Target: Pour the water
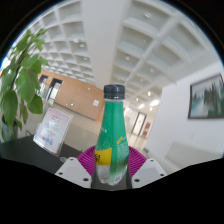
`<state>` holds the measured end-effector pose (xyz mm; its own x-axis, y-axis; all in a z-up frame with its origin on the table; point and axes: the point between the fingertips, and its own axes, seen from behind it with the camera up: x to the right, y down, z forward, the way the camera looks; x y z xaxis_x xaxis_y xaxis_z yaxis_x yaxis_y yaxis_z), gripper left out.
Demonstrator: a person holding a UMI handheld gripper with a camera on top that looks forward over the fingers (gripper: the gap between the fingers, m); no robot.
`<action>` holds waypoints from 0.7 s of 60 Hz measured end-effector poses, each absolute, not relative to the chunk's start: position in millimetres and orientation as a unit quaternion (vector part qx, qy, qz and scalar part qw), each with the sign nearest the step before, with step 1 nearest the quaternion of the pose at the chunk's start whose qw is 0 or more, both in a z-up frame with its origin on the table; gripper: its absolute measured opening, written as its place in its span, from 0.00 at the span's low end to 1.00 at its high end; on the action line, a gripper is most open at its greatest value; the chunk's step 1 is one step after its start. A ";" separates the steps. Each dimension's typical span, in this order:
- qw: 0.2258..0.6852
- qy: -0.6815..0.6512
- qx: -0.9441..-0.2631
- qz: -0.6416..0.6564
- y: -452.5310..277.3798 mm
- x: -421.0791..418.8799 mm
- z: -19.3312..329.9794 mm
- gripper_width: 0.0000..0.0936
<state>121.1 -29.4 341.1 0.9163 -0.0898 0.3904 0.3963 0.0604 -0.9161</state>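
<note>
Gripper clamped on the bottle — both fingers pressing its lower body, pink pads showing at either side. Bottle is upright, green, dark cap on, lifted up in front of the camera. Behind it to the left: a sign and a plant. Far right — framed picture on the wall. Grid ceiling overhead.

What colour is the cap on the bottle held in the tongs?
Dark, black or near it, on the green bottle; its cap shows best in the gripper view, between the tongs.
</note>
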 end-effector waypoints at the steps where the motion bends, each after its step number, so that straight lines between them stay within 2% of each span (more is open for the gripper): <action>1: 0.715 -0.104 -0.675 -0.151 -26.4 121.4 331.1 0.43; 15: 0.627 -0.011 -0.778 -0.040 -4.3 139.8 166.9 0.43; 24: 0.595 -0.007 -0.803 -0.031 -0.1 154.0 94.3 0.43; 30: 0.585 -0.020 -0.810 -0.032 -3.3 151.3 62.6 0.43; 31: 0.604 -0.020 -0.796 -0.030 -0.9 150.8 71.2 0.43; 33: 0.602 -0.018 -0.798 -0.028 -3.4 151.1 64.9 0.44; 35: 0.606 -0.013 -0.795 -0.024 -2.0 151.0 72.9 0.44; 42: 0.605 -0.006 -0.796 -0.017 -1.3 151.0 72.2 0.56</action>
